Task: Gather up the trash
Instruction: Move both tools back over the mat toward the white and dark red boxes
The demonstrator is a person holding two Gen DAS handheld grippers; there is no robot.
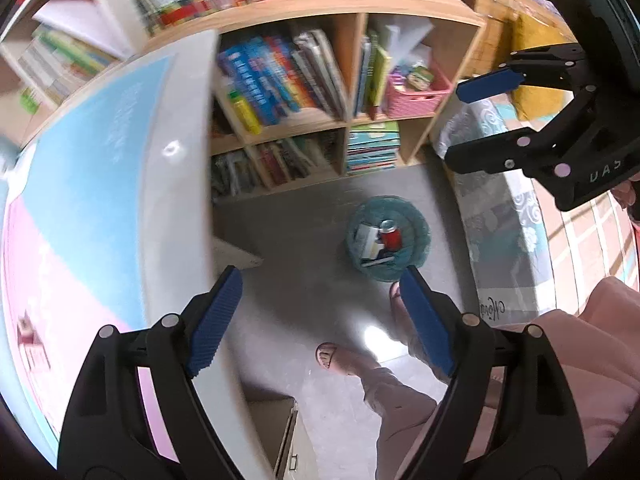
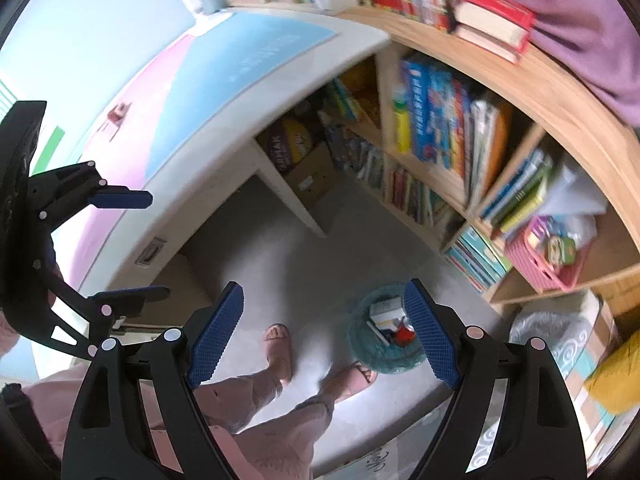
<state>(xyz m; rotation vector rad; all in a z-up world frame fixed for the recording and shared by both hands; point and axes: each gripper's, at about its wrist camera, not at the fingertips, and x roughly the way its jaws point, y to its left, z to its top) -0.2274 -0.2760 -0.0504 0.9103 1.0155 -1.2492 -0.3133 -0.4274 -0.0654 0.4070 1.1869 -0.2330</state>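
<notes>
Left gripper (image 1: 320, 312) is wide open w/ nothing in it, up by the desk (image 1: 176, 168). The bin (image 1: 388, 236) sits on the floor at about 1 o'clock from it, w/ a red can (image 1: 391, 236) & boxes inside. Right gripper (image 2: 324, 332) is wide open too, empty; bin (image 2: 376, 356) at 2 o'clock, partly behind its right finger. Both are well above it, right looks nearer.

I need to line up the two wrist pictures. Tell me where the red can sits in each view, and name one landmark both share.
Left wrist view: the red can stands in the teal bin on the floor, right of centre, just above the left tool's right fingertip.
Right wrist view: the can shows only as a small red patch in the same bin, lower right of centre, partly behind the right tool's finger.
Shared landmark: the pink basket on the bookshelf.
</notes>
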